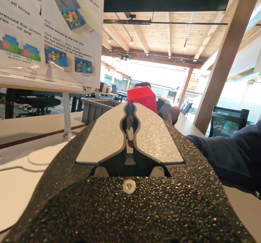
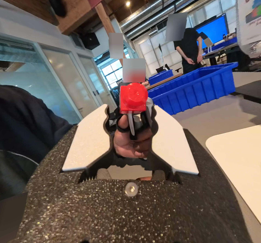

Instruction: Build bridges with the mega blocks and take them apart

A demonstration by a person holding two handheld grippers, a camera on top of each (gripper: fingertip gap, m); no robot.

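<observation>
Pinched between the nearly closed jaws of the left gripper (image 1: 131, 106): only a thin edge of the red block (image 1: 142, 96), with most of its body sticking out past the tips. Spread wide, by contrast, the jaws of the right gripper (image 2: 131, 107), holding nothing, with the same red block (image 2: 132, 97) framed in the gap and its round stud turned toward that camera. Held in mid-air above the desk (image 2: 197, 123), between the two tools, resting on nothing.

Likely trouble: a grip this shallow lets the block pivot or pop free at the first sideways nudge. Closing the right jaws on the rounded stud rather than on the flat walls risks a skid, and then a drop onto the desk. Approaching off-centre could also lever the block out of the left pinch.

Both tools raised and tipped upward, facing each other nose to nose. Left hand (image 2: 131, 144) wrapped round its handle, one finger through a black ring. Dark sleeve (image 1: 226, 158) reaching in from the right. Farther out, a blue bin (image 2: 197, 89), a grey bin (image 1: 98, 106) and a propped instruction sheet (image 1: 56, 31).
</observation>
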